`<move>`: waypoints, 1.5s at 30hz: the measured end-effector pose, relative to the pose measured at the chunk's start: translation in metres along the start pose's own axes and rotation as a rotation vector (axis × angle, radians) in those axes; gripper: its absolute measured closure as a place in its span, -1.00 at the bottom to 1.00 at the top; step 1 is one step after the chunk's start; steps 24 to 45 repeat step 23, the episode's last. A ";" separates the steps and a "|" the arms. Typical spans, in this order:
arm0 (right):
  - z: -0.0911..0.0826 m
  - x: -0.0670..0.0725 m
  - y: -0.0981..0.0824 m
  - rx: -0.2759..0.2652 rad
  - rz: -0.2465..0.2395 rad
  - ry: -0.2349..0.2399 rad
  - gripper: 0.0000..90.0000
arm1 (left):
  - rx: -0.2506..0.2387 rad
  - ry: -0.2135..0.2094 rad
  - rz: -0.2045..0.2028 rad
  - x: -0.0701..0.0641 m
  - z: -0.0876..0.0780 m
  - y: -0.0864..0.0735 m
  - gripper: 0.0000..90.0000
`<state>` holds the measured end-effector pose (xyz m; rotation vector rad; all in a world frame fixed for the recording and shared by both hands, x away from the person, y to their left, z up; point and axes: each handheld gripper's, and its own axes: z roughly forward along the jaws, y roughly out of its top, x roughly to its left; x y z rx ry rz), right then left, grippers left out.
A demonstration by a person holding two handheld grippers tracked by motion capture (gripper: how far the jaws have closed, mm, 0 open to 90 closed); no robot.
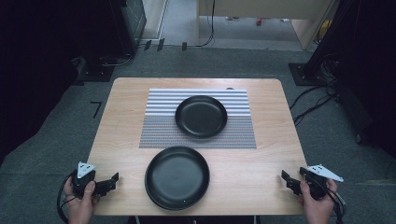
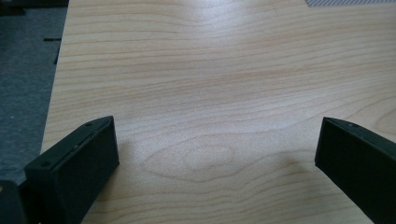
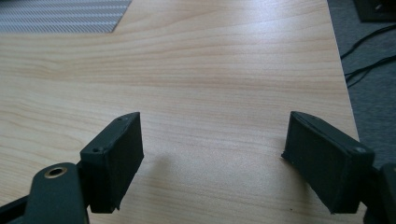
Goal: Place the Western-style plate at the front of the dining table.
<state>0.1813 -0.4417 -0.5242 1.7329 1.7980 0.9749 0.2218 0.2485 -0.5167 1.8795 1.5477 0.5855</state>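
1. High view first: we hold the left claw (image 1: pixel 113 179) at the near left corner of the desk (image 1: pixel 121 116), and the right claw (image 1: pixel 286 179) at the near right corner.
2. We see the near black plate (image 1: pixel 177 178) lying on the bare wood at the near edge, between the two claws and well apart from each.
3. We see the far black plate (image 1: pixel 201 116) lying on the striped placemat (image 1: pixel 159 126), just beyond the near plate and not touching it.
4. Left gripper view: our left claw (image 2: pixel 217 140) has its jaws wide apart, with bare desk wood between them.
5. Right gripper view: our right claw (image 3: pixel 212 140) likewise stands spread, nothing between the jaws but wood; a corner of the placemat (image 3: pixel 60 16) shows at the upper left.
6. We see both claws pointing inward towards the near plate, low over the desk.
7. We see grey carpet (image 1: pixel 56 140) around the desk, with cables (image 1: pixel 313 100) at the right.
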 end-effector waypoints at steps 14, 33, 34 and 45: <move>0.007 0.017 0.001 0.040 -0.047 -0.125 -0.79 | 0.003 0.031 0.048 -0.004 0.002 -0.001 -1.00; 0.007 0.017 0.001 0.041 -0.047 -0.125 -0.79 | 0.002 0.032 0.047 -0.004 0.002 -0.002 -1.00; 0.007 0.017 0.001 0.041 -0.047 -0.125 -0.79 | 0.002 0.032 0.047 -0.004 0.002 -0.002 -1.00; 0.007 0.017 0.001 0.041 -0.047 -0.125 -0.79 | 0.002 0.032 0.047 -0.004 0.002 -0.002 -1.00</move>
